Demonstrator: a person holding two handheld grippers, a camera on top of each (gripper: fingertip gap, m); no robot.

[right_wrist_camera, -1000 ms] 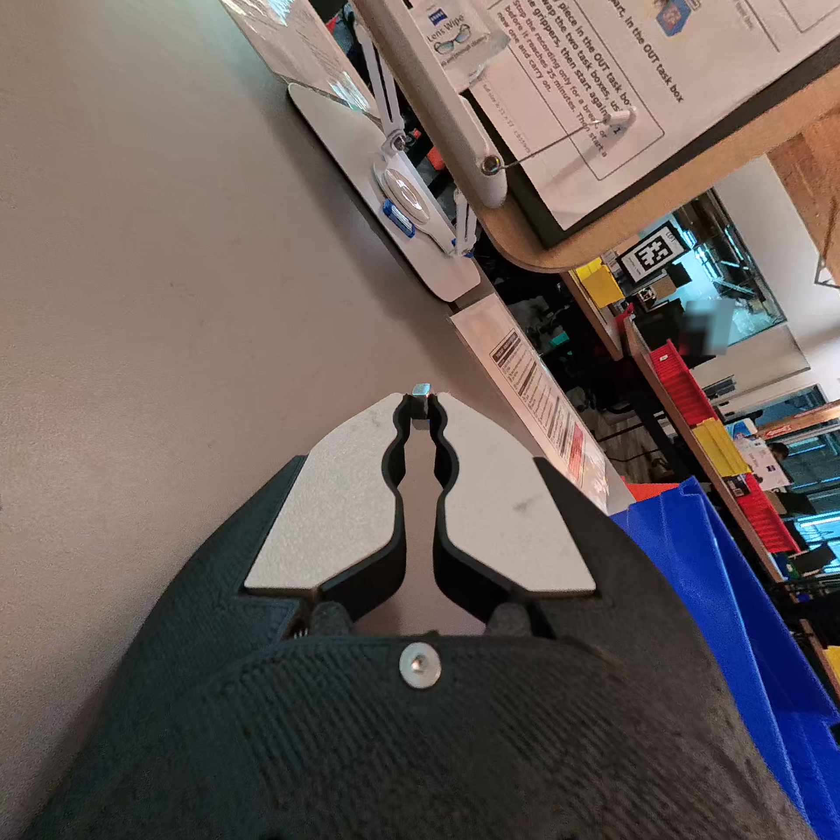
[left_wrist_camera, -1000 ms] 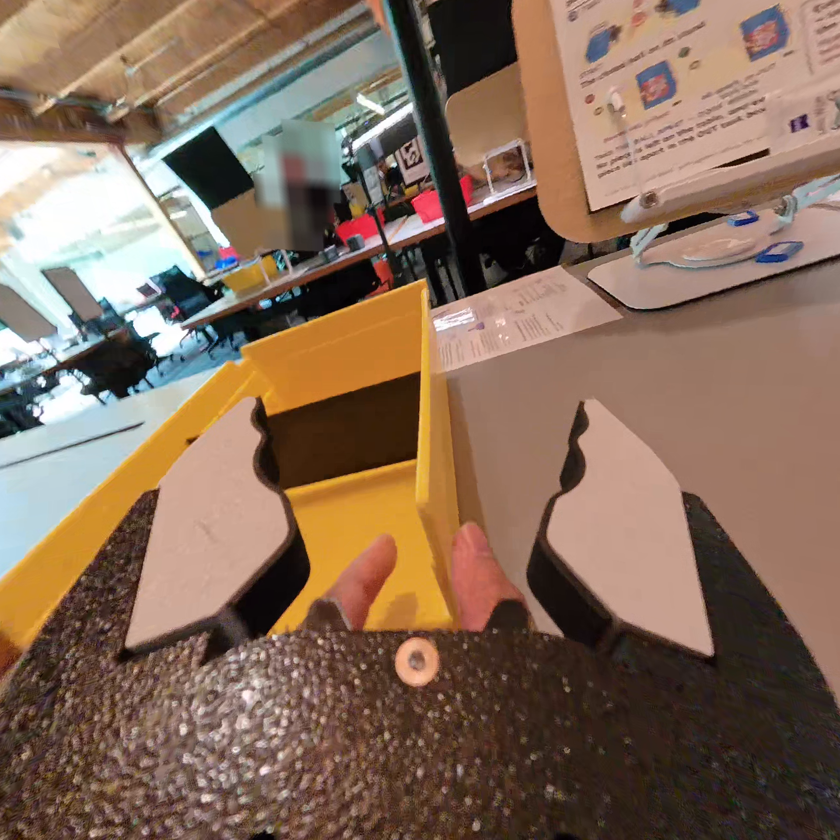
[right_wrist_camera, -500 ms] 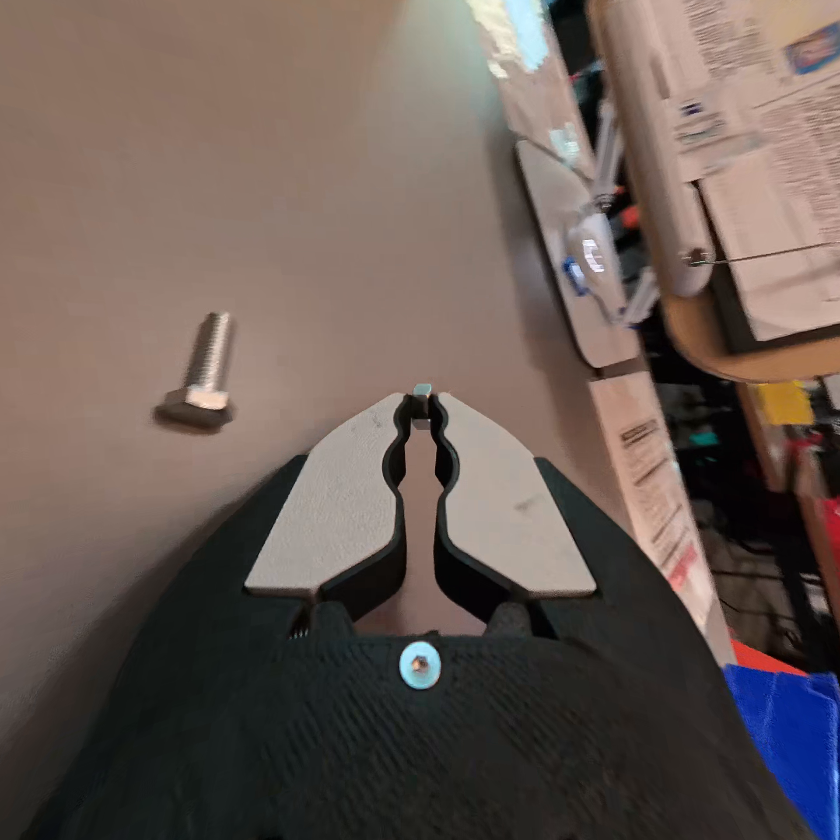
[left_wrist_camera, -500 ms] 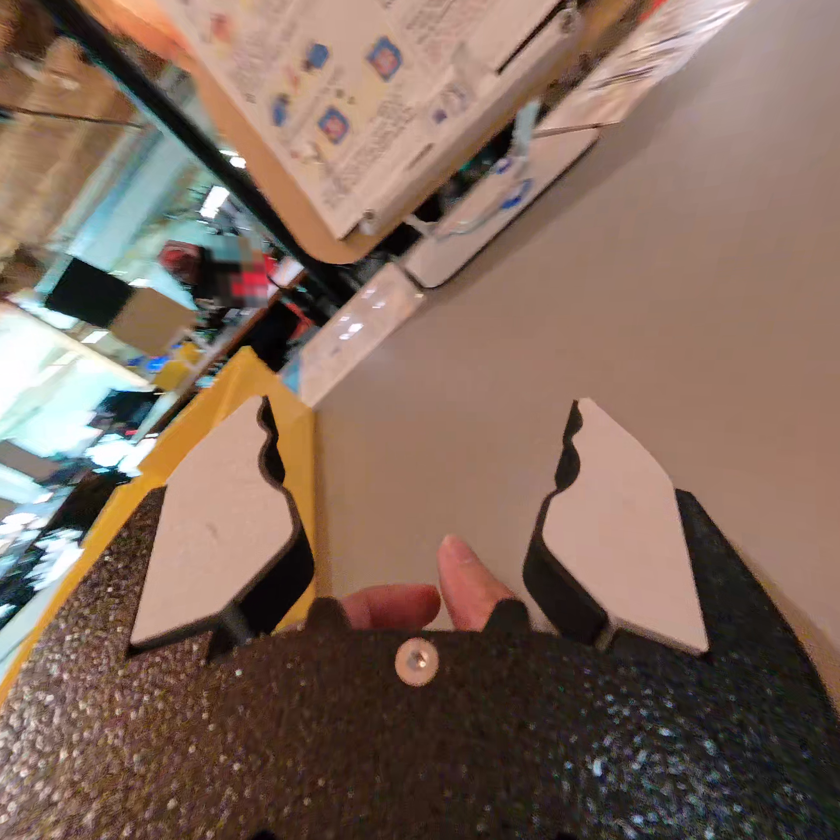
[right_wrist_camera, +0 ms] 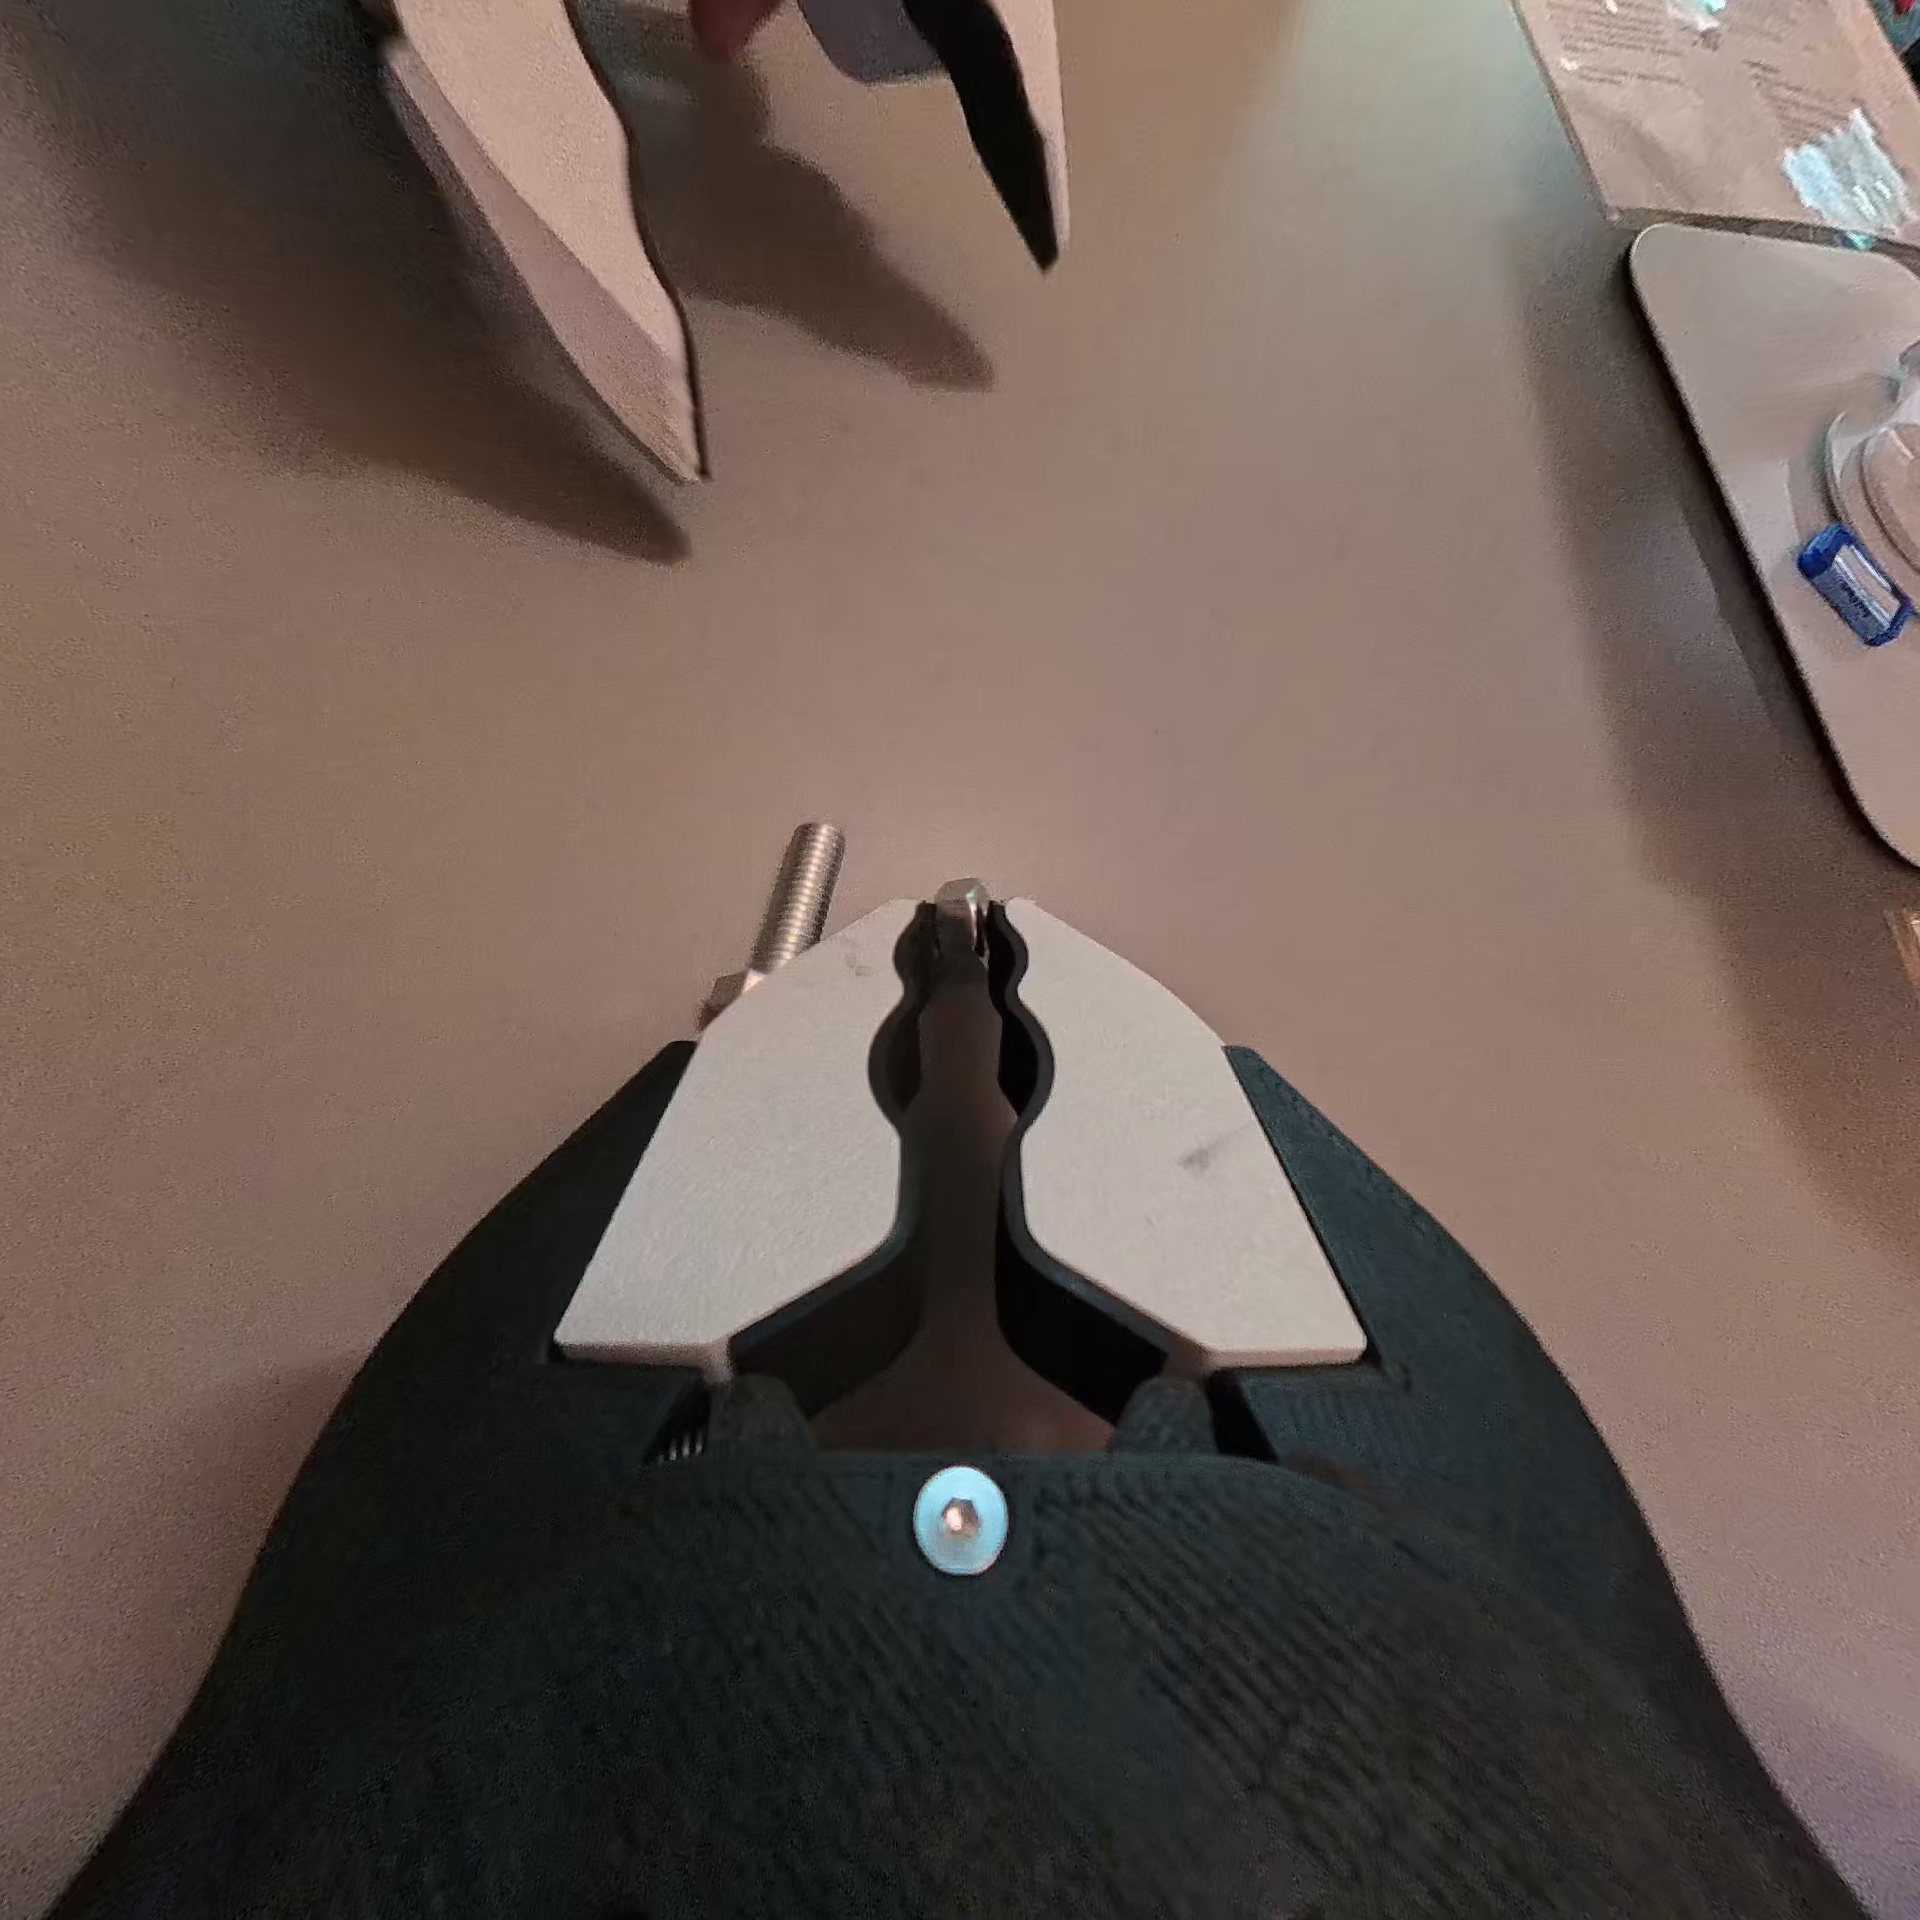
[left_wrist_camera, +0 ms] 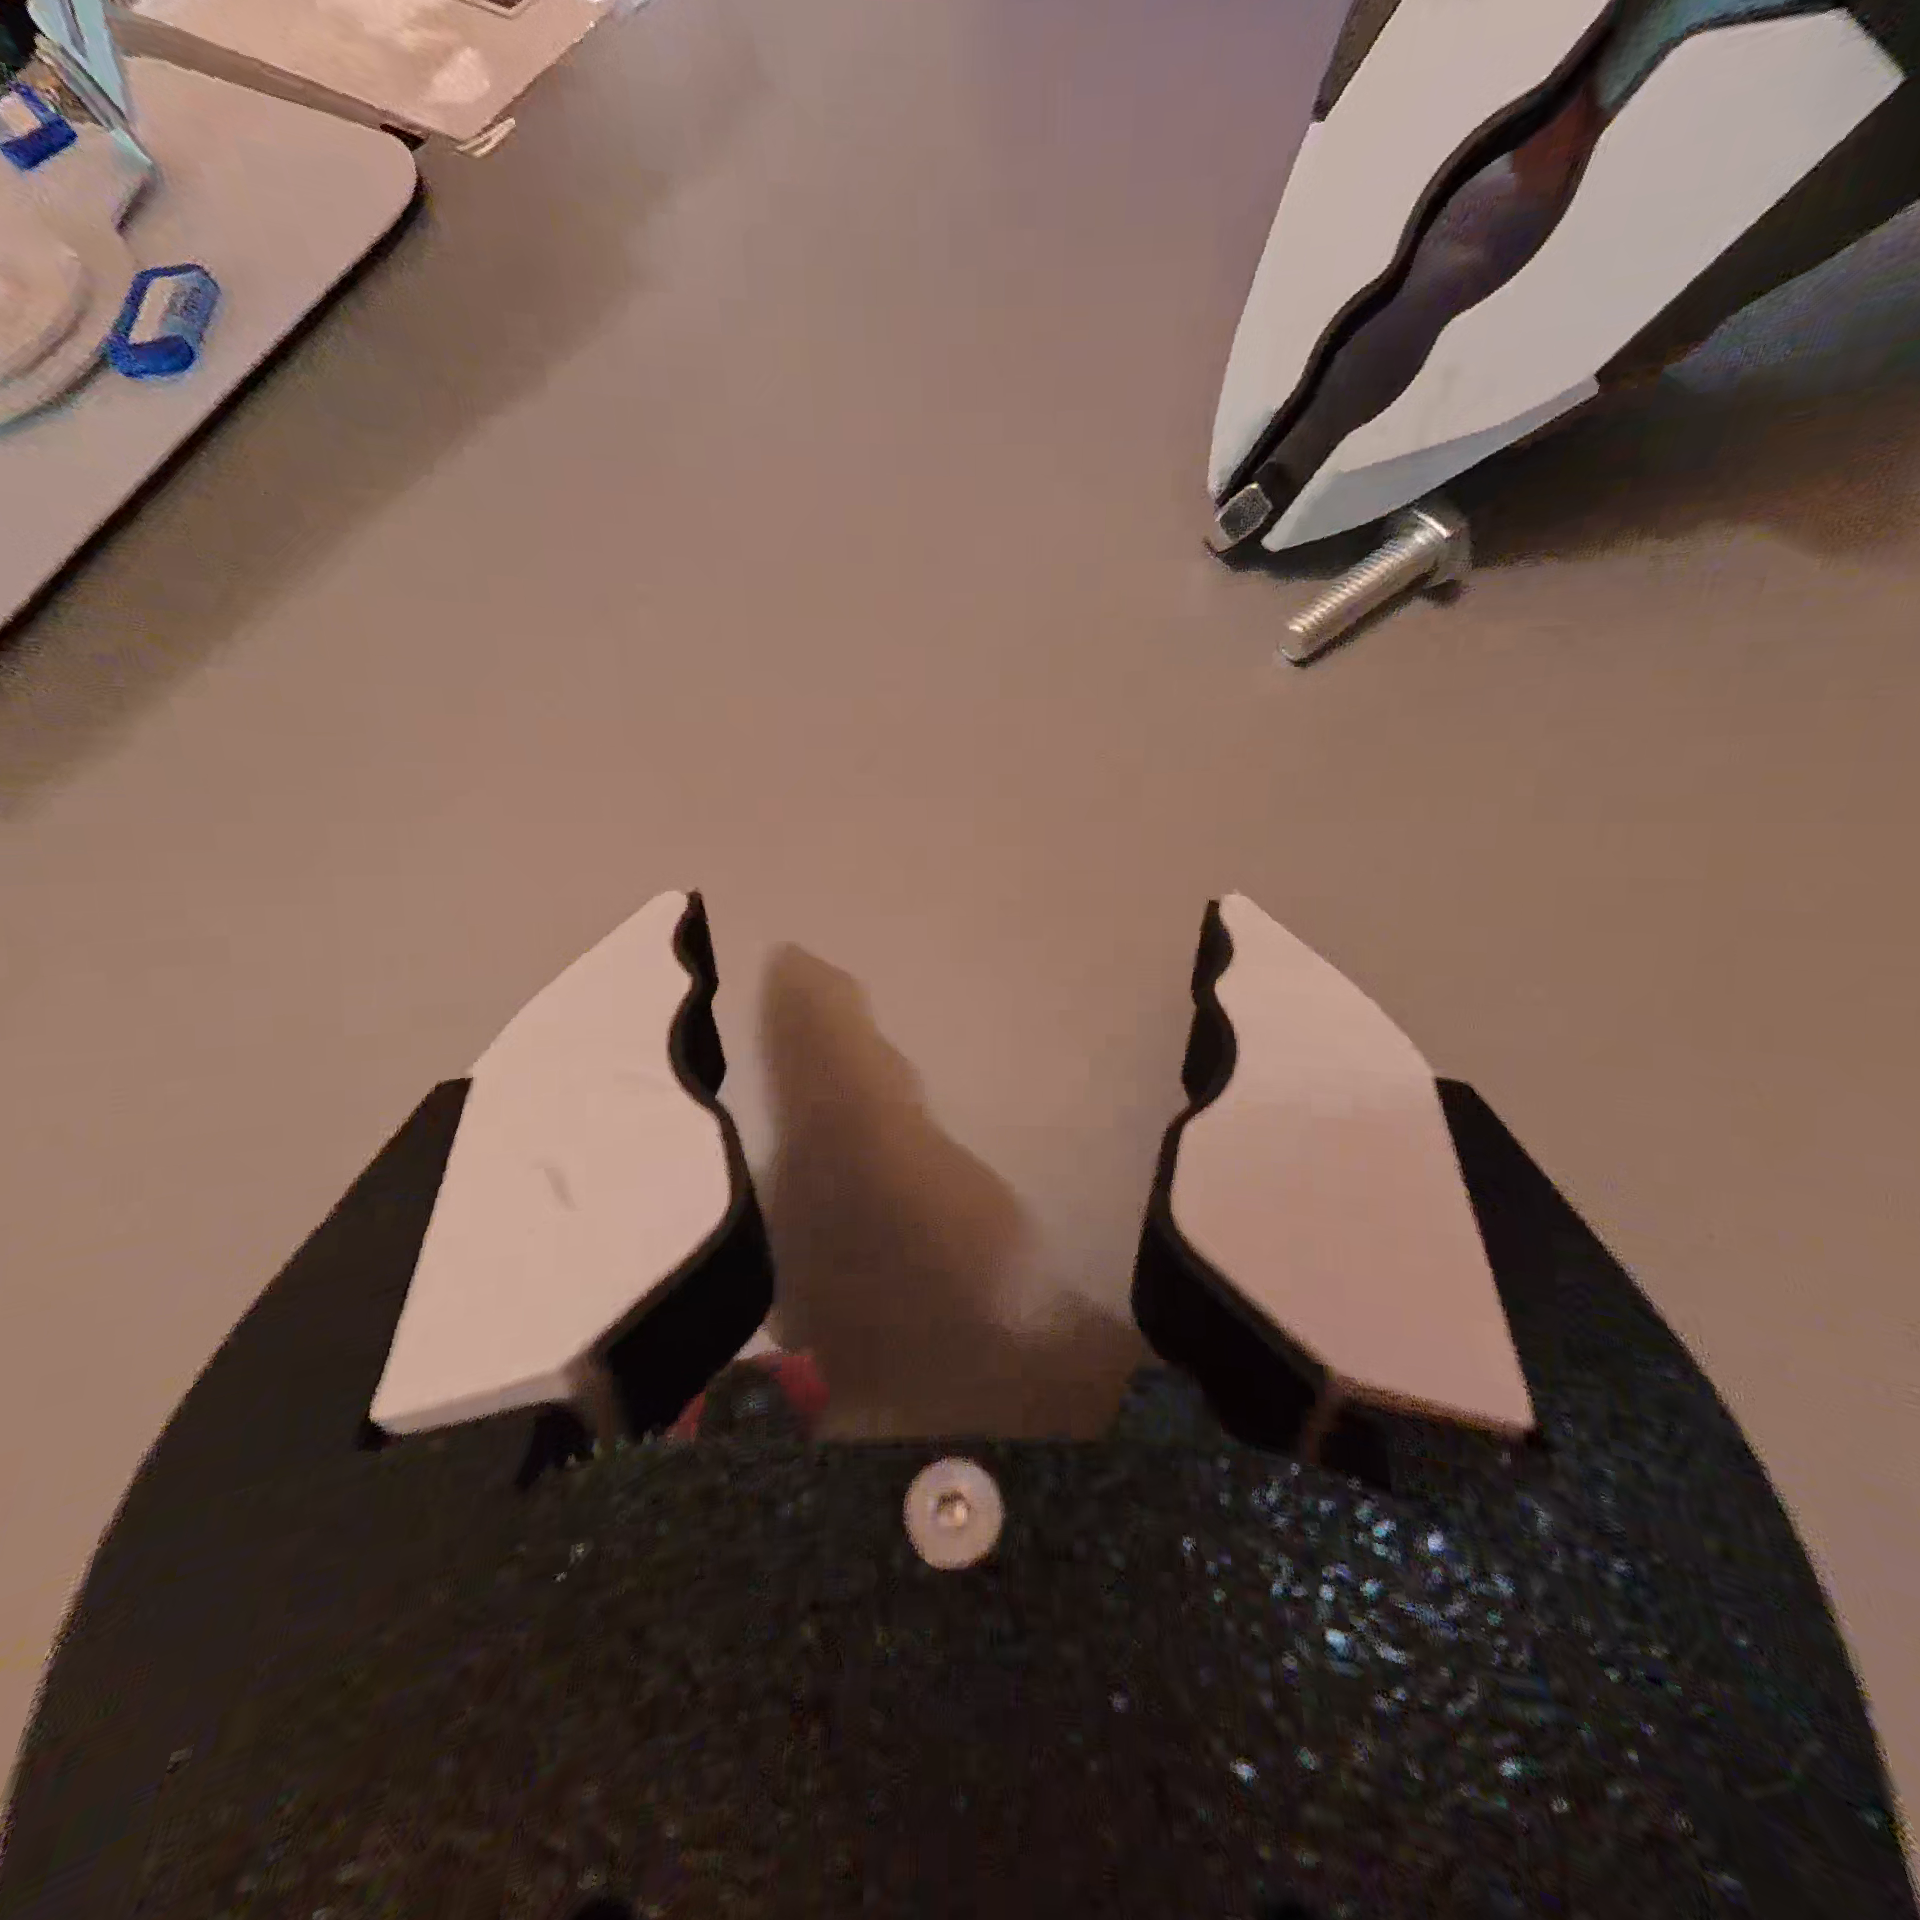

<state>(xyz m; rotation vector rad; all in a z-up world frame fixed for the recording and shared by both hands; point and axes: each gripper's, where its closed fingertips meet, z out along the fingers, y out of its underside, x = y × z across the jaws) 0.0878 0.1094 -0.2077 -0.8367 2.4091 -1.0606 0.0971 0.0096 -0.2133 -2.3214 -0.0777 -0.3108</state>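
Two worries: my right gripper [right_wrist_camera: 961, 914] pinches a small metal nut [right_wrist_camera: 958, 902] by its tips, bolt [right_wrist_camera: 795, 904] beside; it may slip; left gripper [left_wrist_camera: 951, 914] spread wide, bare

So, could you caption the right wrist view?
Right gripper pinching a small metal nut beside a bolt on the table.

A smooth, matte grey-brown counter [left_wrist_camera: 935, 520] carries everything. A silver threaded metal bolt with a hexagonal head [left_wrist_camera: 1371, 592] lies flat on it. At one edge sits a flat, pale grey rounded-corner base plate [right_wrist_camera: 1756, 436], with a small blue-framed tag [right_wrist_camera: 1860, 601] and a clear rounded dome [right_wrist_camera: 1881, 457] on top. Just beyond the plate lies a clear-covered printed sheet [right_wrist_camera: 1714, 114].
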